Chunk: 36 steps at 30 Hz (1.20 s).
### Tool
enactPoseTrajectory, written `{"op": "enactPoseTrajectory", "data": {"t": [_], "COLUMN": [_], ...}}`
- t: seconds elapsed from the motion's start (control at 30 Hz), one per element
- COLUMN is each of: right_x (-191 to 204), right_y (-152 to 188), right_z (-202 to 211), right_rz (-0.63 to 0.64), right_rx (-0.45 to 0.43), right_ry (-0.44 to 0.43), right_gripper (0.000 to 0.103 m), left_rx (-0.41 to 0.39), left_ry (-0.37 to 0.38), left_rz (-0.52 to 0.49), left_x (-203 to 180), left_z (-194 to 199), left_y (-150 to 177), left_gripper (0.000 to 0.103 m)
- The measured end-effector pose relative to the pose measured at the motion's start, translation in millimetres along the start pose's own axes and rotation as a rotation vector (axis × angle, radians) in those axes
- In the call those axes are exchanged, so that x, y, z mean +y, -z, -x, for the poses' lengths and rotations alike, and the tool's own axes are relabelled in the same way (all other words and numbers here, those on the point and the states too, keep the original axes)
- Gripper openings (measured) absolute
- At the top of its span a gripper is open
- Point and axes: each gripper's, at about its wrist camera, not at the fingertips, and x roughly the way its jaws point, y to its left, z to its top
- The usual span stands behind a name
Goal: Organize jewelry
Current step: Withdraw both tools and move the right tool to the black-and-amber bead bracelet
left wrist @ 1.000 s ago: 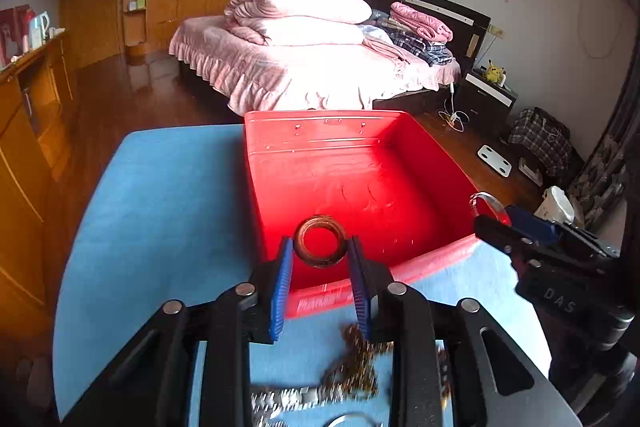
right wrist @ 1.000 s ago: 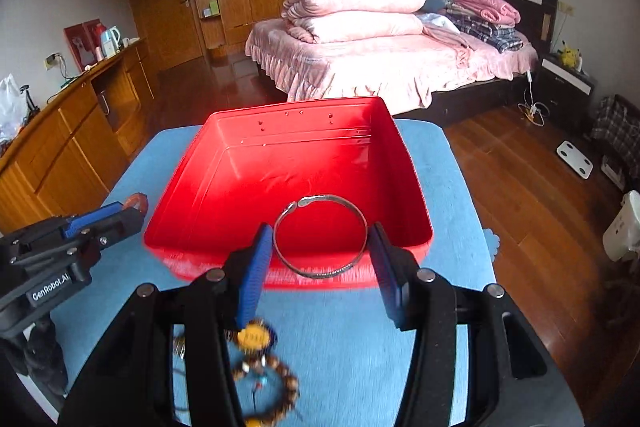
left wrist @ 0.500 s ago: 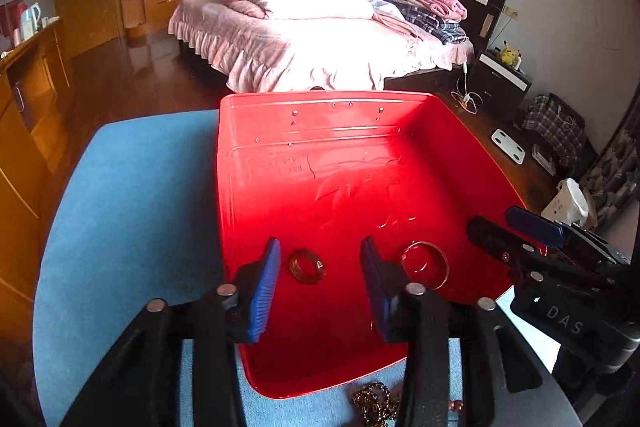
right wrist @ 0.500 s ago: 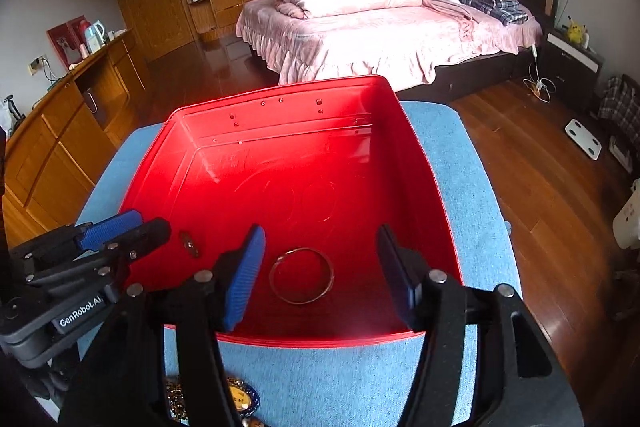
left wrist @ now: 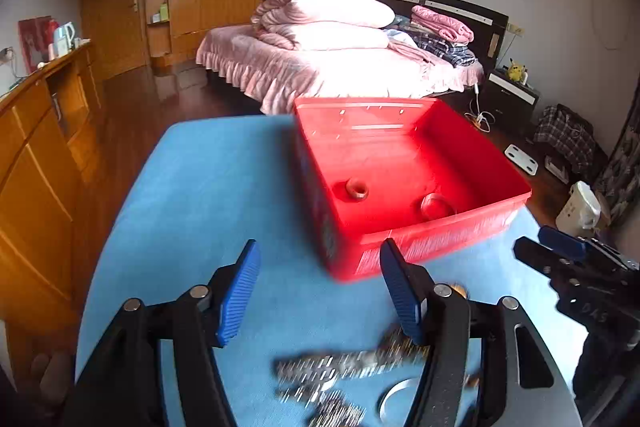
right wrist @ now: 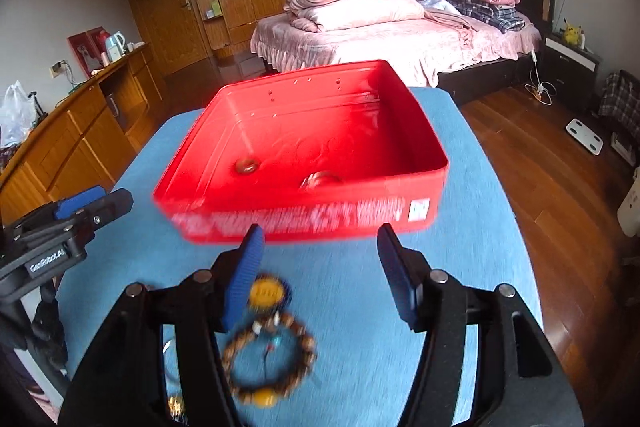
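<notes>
A red plastic box (left wrist: 516, 191) (right wrist: 434, 147) stands on the blue table. Inside it lie a brown ring (left wrist: 356, 188) (right wrist: 247, 165) and a thin silver bangle (left wrist: 437, 205) (right wrist: 320, 180). My left gripper (left wrist: 320, 291) is open and empty, in front of the box's near left corner. My right gripper (right wrist: 320, 273) is open and empty, in front of the box's near wall. A silver chain bracelet (left wrist: 344, 367) and a silver bangle (left wrist: 396, 397) lie under the left gripper. A brown bead bracelet (right wrist: 268, 359) and a yellow pendant (right wrist: 267, 291) lie under the right gripper.
The blue table (left wrist: 208, 195) (right wrist: 472, 227) drops off to a wooden floor on the right. A wooden cabinet (left wrist: 36, 147) stands left. A bed (right wrist: 400, 39) with folded quilts stands behind. The other gripper shows at the edge of each view (left wrist: 576, 267) (right wrist: 72, 219).
Both grippers opened and dropped the brown ring and the silver bangle into the red box, then pulled back toward the near side of the table.
</notes>
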Motion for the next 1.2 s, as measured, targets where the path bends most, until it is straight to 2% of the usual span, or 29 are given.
{"op": "enactPoseTrajectory", "data": {"t": [0.1, 0.23, 0.4, 0.57, 0.7, 0.9, 1.0, 1.03, 1.17, 1.2], "right_x": [5.9, 15.9, 27.8, 37.4, 39.6, 51.0, 53.9, 54.6, 55.4, 55.2], "right_y": [26.0, 59.6, 88.1, 106.1, 116.8, 119.1, 118.4, 118.6, 119.8, 120.7], "right_z": [12.9, 24.1, 37.5, 39.3, 38.3, 39.0, 36.4, 36.3, 38.7, 40.0], "right_rz": [-0.011, -0.017, -0.003, 0.009, -0.004, -0.001, 0.002, 0.004, -0.009, -0.01], "right_rx": [0.019, 0.069, 0.106, 0.142, 0.162, 0.181, 0.195, 0.197, 0.214, 0.219], "right_ry": [-0.017, -0.03, -0.041, -0.058, -0.069, -0.101, -0.101, -0.102, -0.105, -0.103], "right_gripper": [0.062, 0.062, 0.062, 0.062, 0.062, 0.062, 0.063, 0.063, 0.063, 0.063], "left_rx": [0.006, 0.043, 0.107, 0.148, 0.165, 0.161, 0.159, 0.159, 0.156, 0.155], "left_ry": [-0.029, -0.072, -0.065, -0.055, -0.078, -0.069, -0.062, -0.052, -0.033, -0.028], "left_rz": [0.02, 0.02, 0.019, 0.005, -0.014, -0.017, -0.022, -0.02, -0.021, -0.02], "left_x": [14.5, 22.4, 23.1, 17.0, 11.7, 15.9, 17.7, 18.4, 17.9, 18.3], "left_z": [18.3, 29.8, 32.8, 31.5, 27.2, 27.6, 28.9, 29.9, 29.7, 29.9], "left_y": [28.6, 64.4, 98.0, 117.4, 127.2, 127.3, 126.6, 126.6, 125.0, 125.2], "left_gripper": [0.062, 0.064, 0.064, 0.064, 0.064, 0.064, 0.048, 0.04, 0.026, 0.025]}}
